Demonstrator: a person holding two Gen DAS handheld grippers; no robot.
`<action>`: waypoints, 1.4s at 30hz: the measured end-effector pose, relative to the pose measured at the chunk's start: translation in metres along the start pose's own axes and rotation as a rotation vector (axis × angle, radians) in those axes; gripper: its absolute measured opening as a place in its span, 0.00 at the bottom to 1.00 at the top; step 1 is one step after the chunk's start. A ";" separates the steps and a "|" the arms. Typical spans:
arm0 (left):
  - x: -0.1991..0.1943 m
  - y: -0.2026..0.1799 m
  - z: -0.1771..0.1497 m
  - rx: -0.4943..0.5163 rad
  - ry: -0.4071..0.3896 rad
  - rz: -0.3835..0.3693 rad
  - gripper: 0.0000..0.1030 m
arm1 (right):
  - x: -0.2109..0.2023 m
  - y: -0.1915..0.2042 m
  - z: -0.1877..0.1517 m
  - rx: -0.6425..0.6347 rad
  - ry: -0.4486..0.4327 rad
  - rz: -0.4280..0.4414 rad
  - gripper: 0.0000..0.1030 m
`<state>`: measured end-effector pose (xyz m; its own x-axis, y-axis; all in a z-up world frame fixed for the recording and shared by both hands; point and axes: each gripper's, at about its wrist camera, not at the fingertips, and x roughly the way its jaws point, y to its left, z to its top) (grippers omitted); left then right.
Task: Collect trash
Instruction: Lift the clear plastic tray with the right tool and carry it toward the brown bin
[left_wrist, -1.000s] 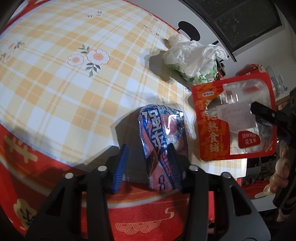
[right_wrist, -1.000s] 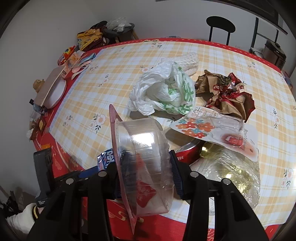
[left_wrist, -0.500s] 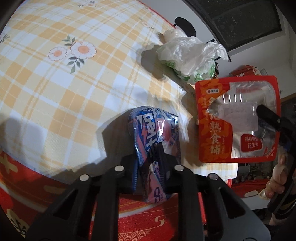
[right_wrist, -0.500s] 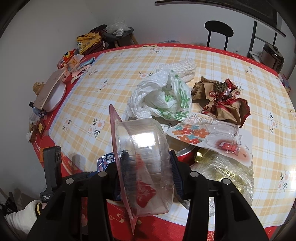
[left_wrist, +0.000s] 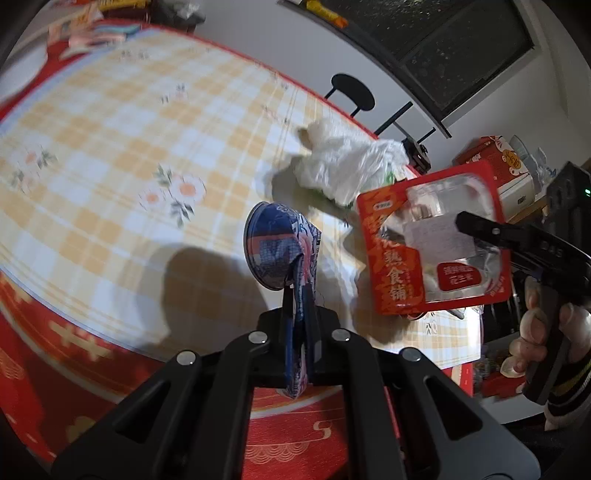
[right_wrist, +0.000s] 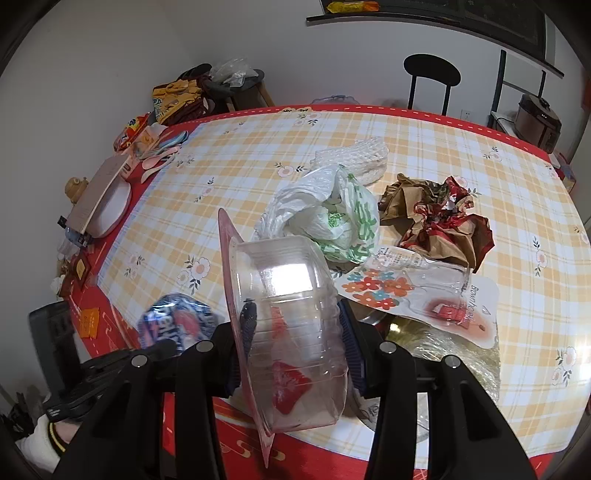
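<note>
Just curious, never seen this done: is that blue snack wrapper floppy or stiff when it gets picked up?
Probably floppy: the blue snack wrapper is pinched flat in the left claw and bulges above it. Likely very light, since one thin pinch seems to carry it.

On the table (right_wrist: 424, 147), a plastic bag (right_wrist: 325, 214) lies behind the tray (right_wrist: 288, 317) in the right gripper (right_wrist: 295, 332), crumpled paper (right_wrist: 439, 218) to its right, a blister pack (right_wrist: 417, 291) before both, and the wrapper (left_wrist: 284, 254) in the left gripper (left_wrist: 301, 332) left of the tray.
</note>
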<state>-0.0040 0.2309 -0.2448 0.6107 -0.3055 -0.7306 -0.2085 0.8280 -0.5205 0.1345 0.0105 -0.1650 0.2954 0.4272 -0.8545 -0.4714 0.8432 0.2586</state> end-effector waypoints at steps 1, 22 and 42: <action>-0.006 -0.001 0.002 0.010 -0.012 0.007 0.08 | 0.000 0.001 0.001 0.002 -0.003 0.003 0.44; -0.075 -0.039 0.068 0.194 -0.160 -0.059 0.08 | -0.071 -0.017 0.028 0.172 -0.252 0.003 0.44; -0.042 -0.177 0.048 0.286 -0.155 -0.141 0.08 | -0.200 -0.243 -0.059 0.517 -0.453 -0.148 0.43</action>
<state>0.0440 0.1199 -0.1010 0.7316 -0.3693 -0.5730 0.0949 0.8875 -0.4508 0.1412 -0.2995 -0.0837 0.6962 0.2950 -0.6545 0.0226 0.9022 0.4307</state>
